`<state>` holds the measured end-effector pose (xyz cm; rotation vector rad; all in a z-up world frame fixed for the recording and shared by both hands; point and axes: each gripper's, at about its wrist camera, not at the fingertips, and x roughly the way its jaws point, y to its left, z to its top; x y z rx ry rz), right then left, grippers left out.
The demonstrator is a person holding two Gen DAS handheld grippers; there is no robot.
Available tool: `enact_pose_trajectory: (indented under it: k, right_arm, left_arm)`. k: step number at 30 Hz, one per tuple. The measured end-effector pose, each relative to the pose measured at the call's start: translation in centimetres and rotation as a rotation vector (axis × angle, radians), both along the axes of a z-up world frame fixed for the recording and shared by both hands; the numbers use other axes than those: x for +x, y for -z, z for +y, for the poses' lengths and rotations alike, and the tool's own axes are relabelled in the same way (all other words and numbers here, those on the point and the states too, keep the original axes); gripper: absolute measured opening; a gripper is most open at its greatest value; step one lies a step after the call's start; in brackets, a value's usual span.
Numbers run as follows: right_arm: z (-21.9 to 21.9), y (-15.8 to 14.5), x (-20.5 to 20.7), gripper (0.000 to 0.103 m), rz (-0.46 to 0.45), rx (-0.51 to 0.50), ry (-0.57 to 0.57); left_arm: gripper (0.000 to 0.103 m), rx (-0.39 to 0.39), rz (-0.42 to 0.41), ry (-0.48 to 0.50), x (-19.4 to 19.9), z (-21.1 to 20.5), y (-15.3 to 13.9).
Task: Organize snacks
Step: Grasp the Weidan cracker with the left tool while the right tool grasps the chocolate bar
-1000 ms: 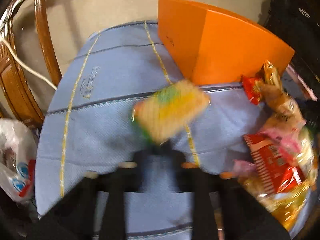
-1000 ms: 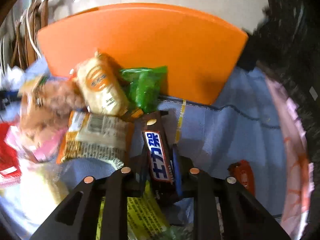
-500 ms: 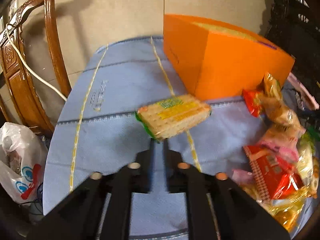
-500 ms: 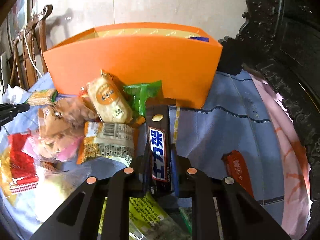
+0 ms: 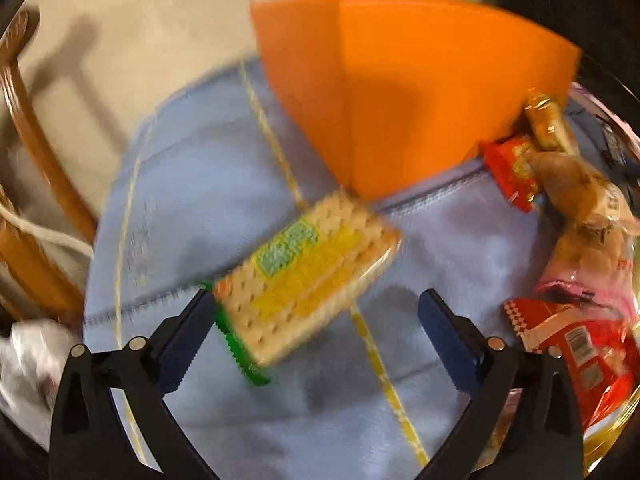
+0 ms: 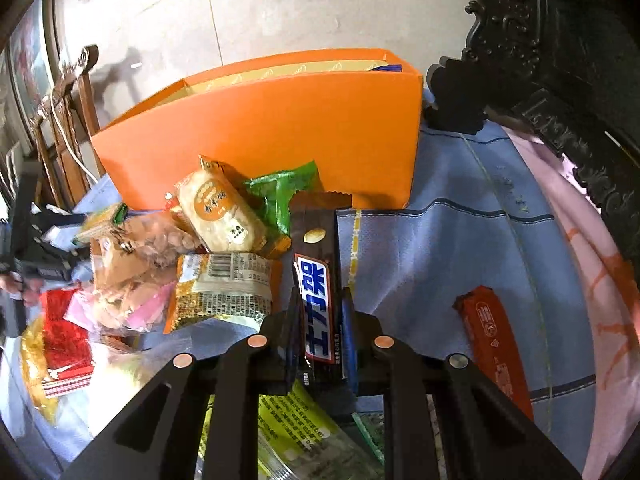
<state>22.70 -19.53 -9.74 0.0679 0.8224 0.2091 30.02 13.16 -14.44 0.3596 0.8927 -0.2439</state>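
Observation:
My left gripper [image 5: 316, 300] stands wide and its jaws are opening. A cracker packet [image 5: 308, 276] with a yellow and green label lies blurred between them, over the blue cloth [image 5: 192, 200]. Its green end is at the left finger [image 5: 192, 320]; the right pad is well clear of it. The open orange box [image 5: 400, 100] stands just behind. My right gripper [image 6: 322, 300] is shut on a dark chocolate bar [image 6: 318, 280] with a blue and white label, held pointing at the orange box [image 6: 260, 140]. The right wrist view shows the cracker packet [image 6: 104, 220] far left.
A pile of snack packets [image 6: 160, 260] lies left of the chocolate bar, against the box. An orange-red bar [image 6: 492, 344] lies alone on the cloth at right. A wooden chair [image 5: 40, 160] and a white plastic bag [image 5: 28, 352] are at left, dark carved furniture [image 6: 560, 60] at right.
The left jaws went from shut on the cracker packet to wide apart, and the packet now sits lower between the fingers. The right gripper keeps the chocolate bar and has risen slightly.

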Motion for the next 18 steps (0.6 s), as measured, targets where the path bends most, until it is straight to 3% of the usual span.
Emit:
enact_pose_trajectory:
  k: [4, 6, 8, 9, 10, 12, 13, 15, 18]
  right_arm:
    - [-0.1, -0.1, 0.3, 0.018, -0.008, 0.021, 0.001]
    - [0.2, 0.1, 0.1, 0.018, -0.005, 0.011, -0.006]
    - [0.3, 0.1, 0.1, 0.018, -0.005, 0.006, -0.008]
    - [0.2, 0.0, 0.1, 0.018, -0.004, 0.012, -0.006]
    - [0.1, -0.1, 0.1, 0.018, -0.004, 0.020, -0.005]
    - [0.0, -0.4, 0.0, 0.018, -0.011, 0.041, -0.008]
    - [0.0, -0.6, -0.2, 0.018, -0.015, 0.047, -0.011]
    - [0.2, -0.9, -0.3, 0.018, -0.023, 0.055, -0.021]
    - [1.0, -1.3, -0.7, 0.018, -0.036, 0.047, -0.046]
  left_arm:
    - [0.099, 0.017, -0.050, 0.041, 0.3, -0.2, 0.0]
    - [0.092, 0.008, -0.042, 0.051, 0.7, -0.4, -0.1]
    - [0.061, 0.044, -0.044, 0.001, 0.7, -0.6, -0.7]
    - [0.054, 0.056, -0.036, -0.057, 0.7, -0.4, -1.0]
    - [0.043, 0.044, -0.024, -0.073, 0.5, -0.2, -1.2]
    - [0.008, 0.012, -0.019, -0.069, -0.7, -0.3, -2.2]
    - [0.000, -0.033, 0.000, -0.048, -1.3, -0.4, -2.6]
    - [0.000, -0.044, -0.013, -0.045, -2.2, -0.5, -2.7]
    - [0.000, 0.003, 0.003, -0.058, -1.8, -0.5, -1.2]
